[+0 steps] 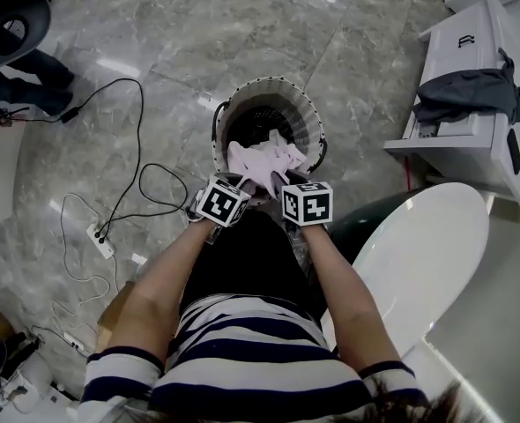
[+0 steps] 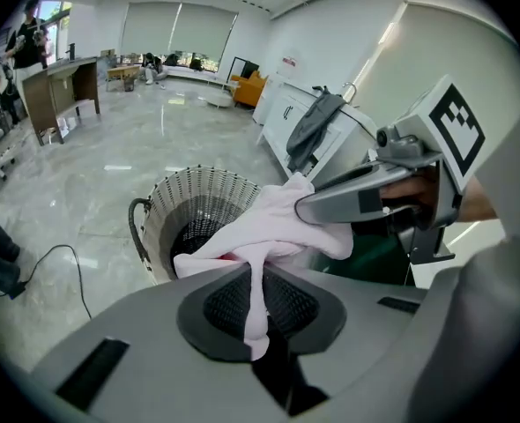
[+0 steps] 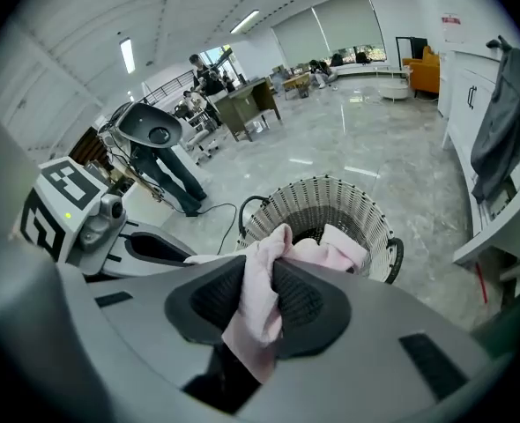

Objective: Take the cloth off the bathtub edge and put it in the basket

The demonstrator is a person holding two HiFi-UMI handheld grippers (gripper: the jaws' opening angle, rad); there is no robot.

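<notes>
A pale pink cloth (image 1: 264,159) hangs bunched over the near rim of a round white wicker basket (image 1: 269,117) on the marble floor. My left gripper (image 1: 241,181) and right gripper (image 1: 286,181) sit side by side just in front of the basket, each shut on a fold of the cloth. In the left gripper view the cloth (image 2: 269,236) runs down between the jaws, with the basket (image 2: 189,203) behind and the right gripper (image 2: 366,196) alongside. In the right gripper view a thick fold of the cloth (image 3: 258,293) is pinched, above the basket (image 3: 330,203).
The white bathtub (image 1: 427,254) lies to the right of me. A white cabinet (image 1: 471,139) with a grey garment (image 1: 467,91) draped on it stands at the far right. Cables and a power strip (image 1: 101,241) trail over the floor at left.
</notes>
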